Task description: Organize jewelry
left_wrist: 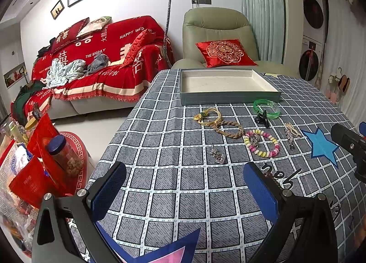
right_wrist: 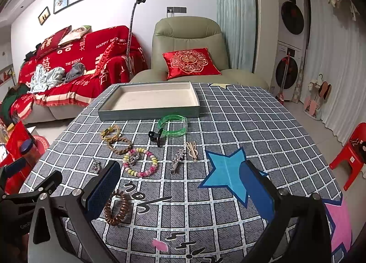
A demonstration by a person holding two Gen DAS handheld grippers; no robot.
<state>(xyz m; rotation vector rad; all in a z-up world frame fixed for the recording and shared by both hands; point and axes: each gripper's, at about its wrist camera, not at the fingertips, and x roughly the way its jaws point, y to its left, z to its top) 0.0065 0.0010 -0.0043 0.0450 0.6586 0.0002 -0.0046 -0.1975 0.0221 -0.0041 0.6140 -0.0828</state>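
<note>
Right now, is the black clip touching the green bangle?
Touching. In the right wrist view the black clip overlaps the green bangle at its near-left rim, with no cloth between them.

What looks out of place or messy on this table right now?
Nothing is broken or spilled. The tray holds nothing, while the jewelry lies loose on the tablecloth. The black claw clip overlaps the green bangle, and a silver charm lies on the beaded bracelet.
</note>
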